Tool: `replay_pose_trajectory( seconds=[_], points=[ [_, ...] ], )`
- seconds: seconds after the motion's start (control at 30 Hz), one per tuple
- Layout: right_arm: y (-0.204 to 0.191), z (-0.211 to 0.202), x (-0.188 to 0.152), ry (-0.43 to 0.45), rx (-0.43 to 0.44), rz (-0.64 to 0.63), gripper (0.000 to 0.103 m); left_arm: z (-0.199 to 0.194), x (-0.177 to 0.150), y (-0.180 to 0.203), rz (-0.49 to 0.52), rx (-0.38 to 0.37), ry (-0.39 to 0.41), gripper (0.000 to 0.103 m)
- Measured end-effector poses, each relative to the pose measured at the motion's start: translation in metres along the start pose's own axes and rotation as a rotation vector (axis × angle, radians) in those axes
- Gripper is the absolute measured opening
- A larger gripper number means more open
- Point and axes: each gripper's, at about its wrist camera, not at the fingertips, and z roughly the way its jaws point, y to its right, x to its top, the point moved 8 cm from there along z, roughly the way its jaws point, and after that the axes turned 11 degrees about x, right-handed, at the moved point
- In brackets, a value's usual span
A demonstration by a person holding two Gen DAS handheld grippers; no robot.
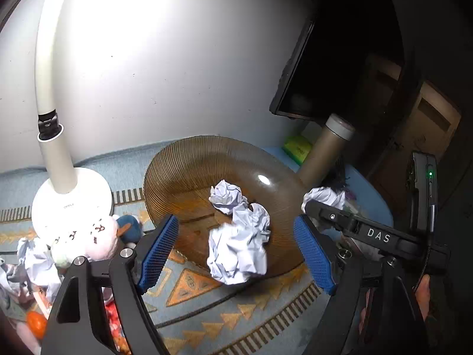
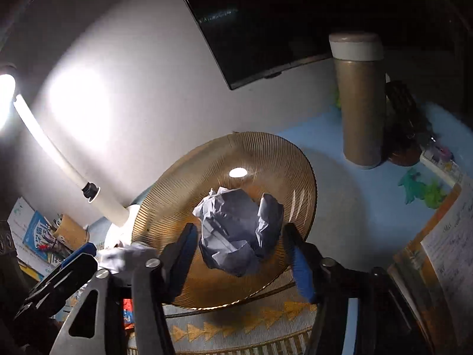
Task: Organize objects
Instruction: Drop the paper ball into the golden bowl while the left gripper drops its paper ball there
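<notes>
The left gripper point(image 1: 236, 251) stands with its blue pads wide apart, released; a crumpled paper ball point(image 1: 239, 251) lies between them without touching either pad, over the near edge of the ribbed amber plate point(image 1: 177, 171). A second paper wad point(image 1: 226, 196) sits farther in on the plate. Only the left wrist view shows the white lamp base point(image 1: 71, 201) at left, the pink plush toy point(image 1: 94, 236) near it, more crumpled paper point(image 1: 38, 263) at the near left, and another wad point(image 1: 325, 196) beyond the plate's right rim.

The right gripper point(image 2: 241, 254) is also spread, with a grey-looking paper ball point(image 2: 239, 230) between its fingers; whether the pads touch it cannot be told. Only this view shows the tan flask point(image 2: 359, 103) whole, standing far right on the blue mat point(image 2: 340, 192), and an open booklet point(image 2: 449, 245) at right.
</notes>
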Motion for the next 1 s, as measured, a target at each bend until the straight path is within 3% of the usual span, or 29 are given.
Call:
replay_pose_trajectory(
  seconds=[0.1,0.27,0.4,0.5,0.6,0.67,0.73,0.83,0.93,1.0],
  points=[
    [0.012,0.001,-0.001,-0.004,-0.017,0.018,0.066,-0.005,-0.006,-0.005,-0.028,-0.015,-0.018,0.079],
    [-0.025,-0.031,-0.032,0.022,0.043,-0.067,0.067,-0.068,-0.026,-0.024,0.003,0.005,0.064,0.08],
    [-0.087,-0.032,-0.094,-0.116,0.267,-0.082,0.068,-0.13,-0.047,-0.05,0.004,0.02,0.122,0.1],
    [-0.132,-0.026,-0.135,-0.185,0.294,-0.174,0.068,-0.175,-0.067,-0.082,-0.035,0.075,0.187,0.101],
    [-0.162,-0.024,-0.157,-0.142,0.276,-0.257,0.069,-0.203,-0.105,-0.129,-0.053,0.245,0.228,0.102],
    [-0.174,-0.015,-0.176,-0.101,0.24,-0.31,0.07,-0.202,-0.134,-0.167,-0.086,0.363,0.238,0.102],
    [-0.181,0.001,-0.195,-0.077,0.201,-0.377,0.071,-0.19,-0.162,-0.207,-0.171,0.465,0.192,0.102],
    [-0.187,0.024,-0.22,-0.13,0.165,-0.454,0.071,-0.175,-0.187,-0.234,-0.295,0.399,0.156,0.102],
    [-0.188,0.03,-0.223,-0.141,0.16,-0.465,0.072,-0.166,-0.196,-0.245,-0.347,0.406,0.152,0.102],
    [-0.183,0.037,-0.222,-0.169,0.165,-0.438,0.072,-0.168,-0.197,-0.249,-0.36,0.373,0.165,0.102]
  ],
)
